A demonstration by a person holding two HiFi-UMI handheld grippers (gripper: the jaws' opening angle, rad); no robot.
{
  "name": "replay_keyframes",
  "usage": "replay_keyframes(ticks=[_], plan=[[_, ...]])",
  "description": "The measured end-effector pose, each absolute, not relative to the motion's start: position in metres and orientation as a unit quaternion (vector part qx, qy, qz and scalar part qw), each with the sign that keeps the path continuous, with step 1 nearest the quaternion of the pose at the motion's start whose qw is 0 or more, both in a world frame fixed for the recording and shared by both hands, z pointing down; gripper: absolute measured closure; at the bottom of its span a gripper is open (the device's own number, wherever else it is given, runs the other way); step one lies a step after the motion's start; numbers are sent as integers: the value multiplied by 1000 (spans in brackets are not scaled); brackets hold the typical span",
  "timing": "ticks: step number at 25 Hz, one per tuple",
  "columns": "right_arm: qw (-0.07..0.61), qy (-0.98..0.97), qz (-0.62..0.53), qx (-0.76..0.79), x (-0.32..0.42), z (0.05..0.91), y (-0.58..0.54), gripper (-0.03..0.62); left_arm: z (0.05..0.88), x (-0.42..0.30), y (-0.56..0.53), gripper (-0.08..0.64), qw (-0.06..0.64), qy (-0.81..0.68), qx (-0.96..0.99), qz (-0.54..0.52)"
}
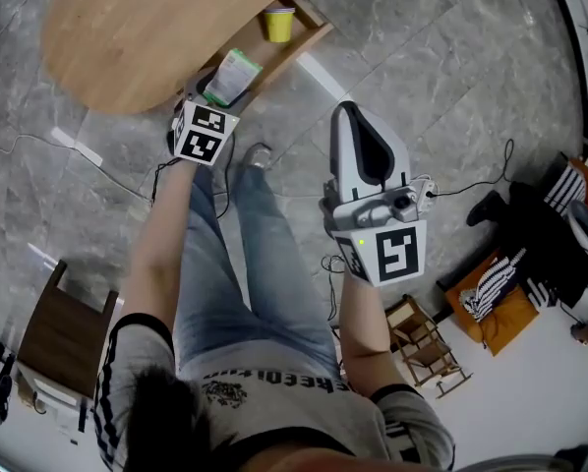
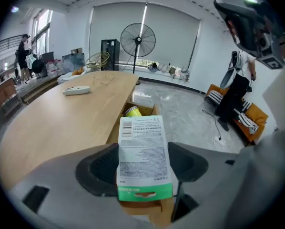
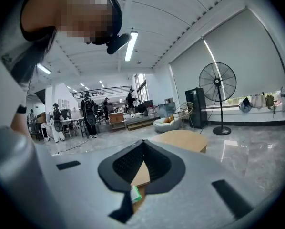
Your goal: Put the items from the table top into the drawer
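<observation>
My left gripper (image 1: 213, 91) is shut on a white packet with a green end (image 1: 232, 74), held over the near end of the open wooden drawer (image 1: 312, 35) beside the round wooden table (image 1: 137, 28). A yellow cup (image 1: 279, 22) stands in the drawer's far end. In the left gripper view the packet (image 2: 143, 154) sits pinched in the left gripper (image 2: 142, 162), with the yellow cup (image 2: 132, 111) and drawer (image 2: 151, 109) beyond, and a white remote (image 2: 76, 90) on the table (image 2: 52, 123). My right gripper (image 1: 368, 146) hangs shut and empty over the floor, right of the drawer.
A brown stool (image 1: 68, 330) stands at the lower left and a small wooden rack (image 1: 427, 347) at the lower right. An orange seat with striped cloth (image 1: 500, 298) lies further right. Cables (image 1: 38, 146) run across the grey floor. A standing fan (image 2: 137, 39) is behind the table.
</observation>
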State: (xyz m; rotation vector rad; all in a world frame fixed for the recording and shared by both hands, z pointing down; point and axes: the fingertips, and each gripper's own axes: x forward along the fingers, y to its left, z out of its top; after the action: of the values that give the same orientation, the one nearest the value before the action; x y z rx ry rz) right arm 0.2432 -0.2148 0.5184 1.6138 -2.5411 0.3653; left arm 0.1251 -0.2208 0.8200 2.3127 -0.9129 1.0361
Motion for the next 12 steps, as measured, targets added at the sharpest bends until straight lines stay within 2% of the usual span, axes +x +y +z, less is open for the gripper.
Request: replay_keyframes(ticks=[12], plan=[[65, -829, 141, 537, 272, 545, -208, 589, 861, 136, -235, 253, 229, -344, 812, 412]])
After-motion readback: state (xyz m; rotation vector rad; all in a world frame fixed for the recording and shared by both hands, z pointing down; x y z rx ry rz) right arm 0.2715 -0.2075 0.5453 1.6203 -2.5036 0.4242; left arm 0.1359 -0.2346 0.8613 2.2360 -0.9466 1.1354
